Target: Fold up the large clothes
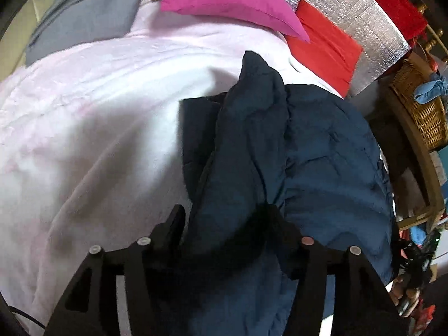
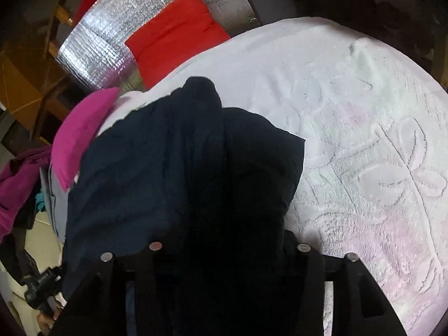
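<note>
A dark navy padded jacket point(image 1: 322, 151) lies bunched on a pale pink bedspread point(image 1: 98, 112). My left gripper point(image 1: 226, 218) is shut on a raised fold of the jacket that runs up between its fingers. In the right wrist view the same jacket point(image 2: 145, 168) fills the middle, and my right gripper point(image 2: 224, 240) is shut on a thick dark fold of it; the fingertips are buried in the cloth. The white, flower-embossed bedspread point(image 2: 364, 140) spreads to the right.
A magenta pillow point(image 1: 224, 2) and a red pillow point(image 1: 324, 44) lie at the bed's head by a silver foil panel point(image 1: 364, 8). Grey clothing point(image 1: 84, 14) lies top left. A wicker basket point(image 1: 420, 106) stands on the right. Magenta clothes point(image 2: 16, 184) hang left.
</note>
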Demonstrator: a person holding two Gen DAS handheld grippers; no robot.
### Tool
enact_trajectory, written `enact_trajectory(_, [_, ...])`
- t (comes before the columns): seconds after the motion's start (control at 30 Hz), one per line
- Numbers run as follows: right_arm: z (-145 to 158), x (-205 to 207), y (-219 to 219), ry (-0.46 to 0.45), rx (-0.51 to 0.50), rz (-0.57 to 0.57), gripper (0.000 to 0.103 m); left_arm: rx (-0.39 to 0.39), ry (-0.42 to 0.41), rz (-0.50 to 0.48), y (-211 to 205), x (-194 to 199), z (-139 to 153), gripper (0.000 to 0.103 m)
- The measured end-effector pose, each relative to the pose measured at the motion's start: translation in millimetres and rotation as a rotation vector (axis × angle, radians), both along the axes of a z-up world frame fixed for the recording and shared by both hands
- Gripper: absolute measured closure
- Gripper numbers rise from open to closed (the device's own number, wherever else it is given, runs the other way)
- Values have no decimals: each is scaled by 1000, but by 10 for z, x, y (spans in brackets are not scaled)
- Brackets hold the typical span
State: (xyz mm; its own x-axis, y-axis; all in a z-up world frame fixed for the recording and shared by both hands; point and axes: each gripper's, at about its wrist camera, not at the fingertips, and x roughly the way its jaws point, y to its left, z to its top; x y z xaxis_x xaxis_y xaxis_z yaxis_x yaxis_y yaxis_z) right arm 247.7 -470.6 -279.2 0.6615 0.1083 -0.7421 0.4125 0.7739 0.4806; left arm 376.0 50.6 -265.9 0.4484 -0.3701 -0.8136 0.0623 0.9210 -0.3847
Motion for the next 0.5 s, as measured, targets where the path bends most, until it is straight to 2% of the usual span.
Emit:
enact_trajectory(0.07, [67, -91, -39, -5, 32, -17, 40, 27, -33, 10, 17, -108, 115, 41])
enact_trajectory(0.1, [149, -196, -47, -31, 43, -42, 39, 51, -74, 30, 36, -204, 202, 38])
enact_trajectory(0.17, [275, -364, -43, -73, 24, -73, 33, 95, -131, 76, 90, -390, 338, 31])
enact_trajectory(0.27, [548, -726, 50, -162, -54, -115, 31, 153, -248, 103, 74, -682, 553, 27])
enact_trajectory(0.33, [656, -863, 154, -198, -103, -108, 30, 215, -309, 112, 36, -871, 639, 21])
enact_trajectory(0.4, [736, -961, 289, -215, -107, -72, 30, 278, -372, 130, -1, -1124, 683, 17])
enact_trajectory(0.5, [781, -1105, 522, -238, -83, -11, 30, 287, -409, 115, -56, -1298, 679, 12])
